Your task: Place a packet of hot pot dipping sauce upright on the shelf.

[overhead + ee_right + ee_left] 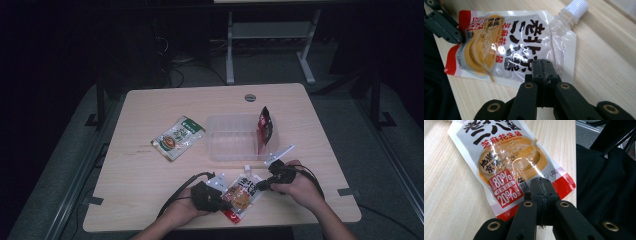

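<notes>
White spouted pouch (506, 162) with big black characters, an orange-brown picture of sauce, a red label with white "80%" and "20%", and red bottom corners. White screw cap (577, 6) on a clear spout. Black left gripper (541, 185) and black right gripper (542, 67), both with brass-coloured rivets. Light wooden table (150, 170) with fine pale grain. Green and white packet (178, 138) with an orange-brown picture. Clear, colourless plastic container (232, 137). Red and black packet (265, 125) with small white markings. Grey round cap (250, 97) in the tabletop.
</notes>
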